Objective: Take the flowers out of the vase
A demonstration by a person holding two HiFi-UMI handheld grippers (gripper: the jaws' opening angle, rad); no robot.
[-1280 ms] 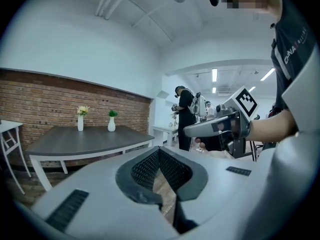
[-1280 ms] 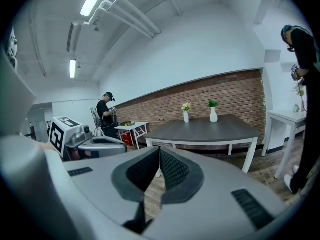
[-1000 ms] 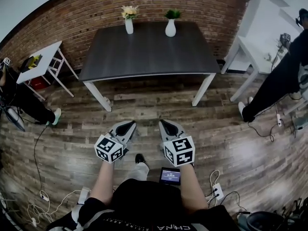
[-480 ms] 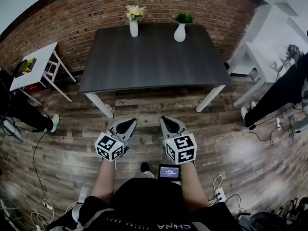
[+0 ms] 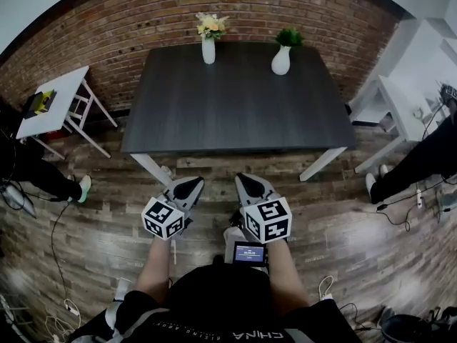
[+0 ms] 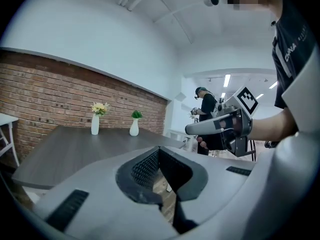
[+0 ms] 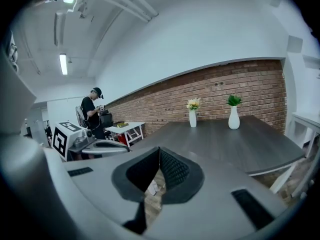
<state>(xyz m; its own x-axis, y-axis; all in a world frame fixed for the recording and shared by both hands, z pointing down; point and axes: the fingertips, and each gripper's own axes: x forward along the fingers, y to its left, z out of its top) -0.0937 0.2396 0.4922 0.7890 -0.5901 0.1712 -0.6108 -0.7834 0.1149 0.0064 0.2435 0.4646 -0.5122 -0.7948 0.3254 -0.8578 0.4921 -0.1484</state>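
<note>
The person is walking up to the dark worktop (image 5: 235, 98). It looks bigger and closer than a moment ago, and its near edge now sits just ahead of both grippers. The left gripper (image 5: 187, 185) and the right gripper (image 5: 250, 184) are side by side over the wooden floor (image 5: 357, 220). The left one's fingers (image 6: 145, 166) are closed tight with nothing in them, and so are the right one's.

The flowers (image 5: 211, 25) are in the white vase (image 5: 208, 51) at the far edge of the worktop, by the brick wall (image 5: 107, 27). They are well apart from the grippers. The other white vase (image 5: 281, 61) near it holds a green plant (image 5: 288, 37).

I think the real job has not started. The person must get closer, and the fingers must open first.
</note>
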